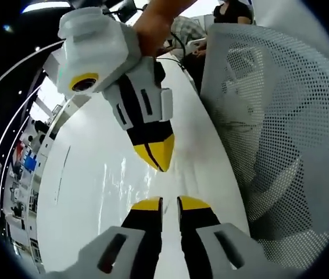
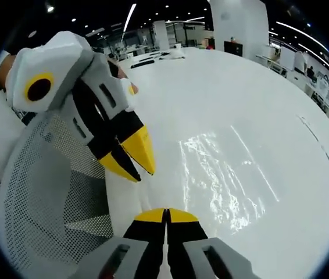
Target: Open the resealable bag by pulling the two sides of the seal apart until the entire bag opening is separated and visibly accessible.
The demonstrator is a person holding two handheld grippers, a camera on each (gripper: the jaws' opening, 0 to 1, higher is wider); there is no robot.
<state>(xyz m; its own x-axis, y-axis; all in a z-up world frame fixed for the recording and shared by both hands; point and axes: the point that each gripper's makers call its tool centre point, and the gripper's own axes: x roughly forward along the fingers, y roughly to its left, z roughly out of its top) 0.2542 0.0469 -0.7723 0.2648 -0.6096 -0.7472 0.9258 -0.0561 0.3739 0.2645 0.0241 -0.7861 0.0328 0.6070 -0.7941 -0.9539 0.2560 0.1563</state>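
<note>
Looking along my left gripper [image 1: 170, 204], I see its yellow-tipped black fingers standing a narrow slit apart, with the thin clear film of the resealable bag [image 1: 118, 180] running up between them; whether they actually pinch the edge I cannot tell. The bag is glossy and crinkled, lying flat on the smooth white counter [image 1: 83, 192] and catching streaks of light. In the right gripper view the same bag [image 2: 222, 180] spreads as a wrinkled, shiny sheet just ahead of my right gripper [image 2: 166, 214], whose fingers are pressed together with no gap showing; the bag's near edge seems to reach them, but a grip is not clear.

From the left gripper view, the right gripper [image 1: 160, 157] comes down from above, its yellow tips closed into a point hovering just above the left fingers, a hand [image 1: 153, 26] wrapped around its white body. From the right gripper view, the left gripper [image 2: 131, 160] angles in from the upper left, tips slightly parted, near my own.

A white mesh chair back [image 1: 281, 116], perforated and curved, stands beside the counter edge. The room beyond is a wide dim hall with ceiling light strips [image 2: 128, 14] and distant desks.
</note>
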